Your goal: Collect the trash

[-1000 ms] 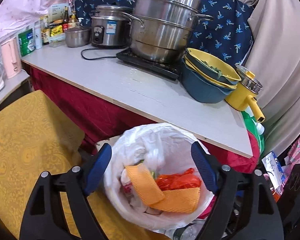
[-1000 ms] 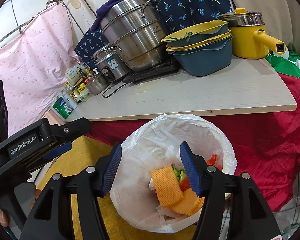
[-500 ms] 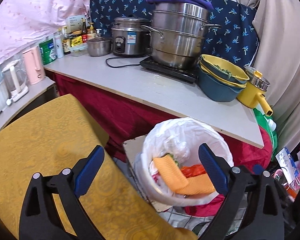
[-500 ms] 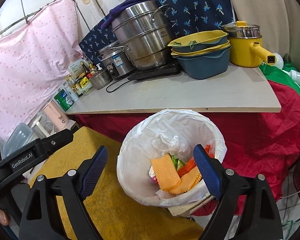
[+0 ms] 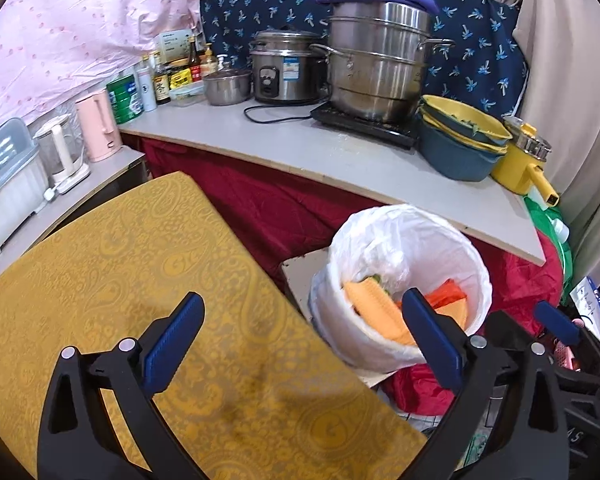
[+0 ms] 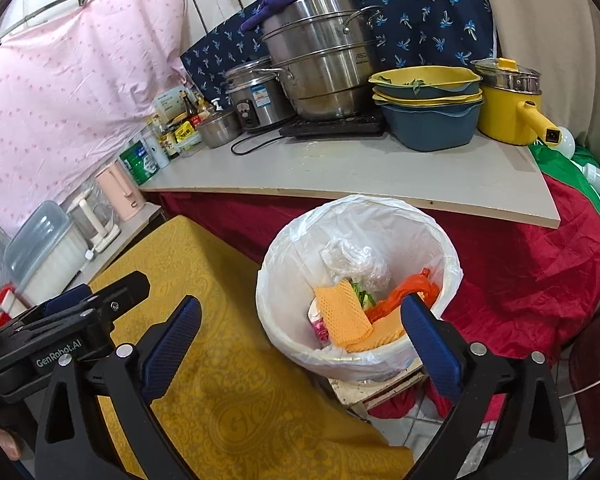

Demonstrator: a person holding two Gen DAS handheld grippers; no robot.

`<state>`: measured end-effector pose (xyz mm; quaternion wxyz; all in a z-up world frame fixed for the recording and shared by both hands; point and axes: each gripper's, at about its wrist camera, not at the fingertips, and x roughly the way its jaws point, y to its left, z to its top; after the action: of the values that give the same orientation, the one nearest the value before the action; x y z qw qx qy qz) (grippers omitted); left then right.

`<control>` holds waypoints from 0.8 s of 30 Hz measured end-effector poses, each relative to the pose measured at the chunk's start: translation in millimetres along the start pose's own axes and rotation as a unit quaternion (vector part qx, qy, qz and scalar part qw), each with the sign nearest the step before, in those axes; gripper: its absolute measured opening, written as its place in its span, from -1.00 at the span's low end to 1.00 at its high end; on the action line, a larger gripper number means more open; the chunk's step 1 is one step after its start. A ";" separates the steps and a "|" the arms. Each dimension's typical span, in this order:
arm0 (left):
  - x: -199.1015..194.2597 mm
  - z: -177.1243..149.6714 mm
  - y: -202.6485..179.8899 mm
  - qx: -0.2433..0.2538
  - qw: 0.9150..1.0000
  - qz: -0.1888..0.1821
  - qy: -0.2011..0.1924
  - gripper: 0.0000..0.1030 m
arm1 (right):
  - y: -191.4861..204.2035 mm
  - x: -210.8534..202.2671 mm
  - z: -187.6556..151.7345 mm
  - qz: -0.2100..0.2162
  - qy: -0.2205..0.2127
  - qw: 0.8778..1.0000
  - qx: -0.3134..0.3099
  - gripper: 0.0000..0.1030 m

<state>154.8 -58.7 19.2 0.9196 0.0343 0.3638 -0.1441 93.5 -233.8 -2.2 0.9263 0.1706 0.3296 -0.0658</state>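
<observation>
A white bin with a plastic liner [image 5: 404, 240] [image 6: 360, 216] stands beside the yellow-clothed table [image 5: 140, 272] [image 6: 228, 400]. It holds orange netted cloths [image 6: 342, 312] [image 5: 370, 300], a red wrapper [image 6: 404, 292] and a crumpled clear bag [image 6: 356, 262]. My left gripper [image 5: 304, 340] is open and empty above the table's right edge, left of the bin. My right gripper [image 6: 300, 340] is open and empty, over the table edge and the bin's near rim. The left gripper also shows at the left of the right wrist view [image 6: 72, 320].
A grey counter [image 5: 284, 140] [image 6: 340, 168] over red cloth carries a steel steamer pot [image 5: 376, 68], rice cooker [image 5: 286, 66], stacked blue and yellow basins [image 5: 460, 136], a yellow pot [image 5: 524, 164], bottles and a pink kettle [image 5: 98, 126]. The bin stands on a board [image 6: 380, 390].
Both grippers have pulled back and up from over the bin, towards the yellow table. Both opened wider. The trash stays in the bin.
</observation>
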 end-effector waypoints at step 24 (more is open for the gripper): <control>-8.5 -41.5 -7.7 0.040 0.998 0.027 0.031 0.86 | 4.9 -19.1 -28.4 -0.065 0.016 0.996 -0.052 0.87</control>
<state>119.2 -57.0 -5.1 0.9094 0.0854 0.3851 -0.1320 63.2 -218.8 -9.4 0.9223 0.1009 0.3576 -0.1062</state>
